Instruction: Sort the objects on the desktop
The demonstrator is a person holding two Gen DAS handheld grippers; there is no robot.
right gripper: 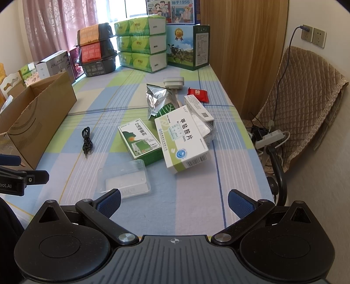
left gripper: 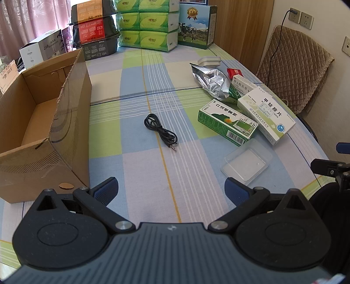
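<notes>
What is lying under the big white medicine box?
The white medicine box rests tilted, one edge on the green spray box, its far end over a smaller white carton and a clear packet. Anything else beneath is covered.

At the far end of the checked blue, green and lilac tablecloth, green plastic-wrapped tissue packs are stacked three high, with black lidded food containers piled to their left and a green-and-blue carton printed with a cow to their right. A brown quilted cover is draped over a chair beside the tabletop, below beige wall sockets. A pink patterned curtain is seen hanging at the window behind.
</notes>
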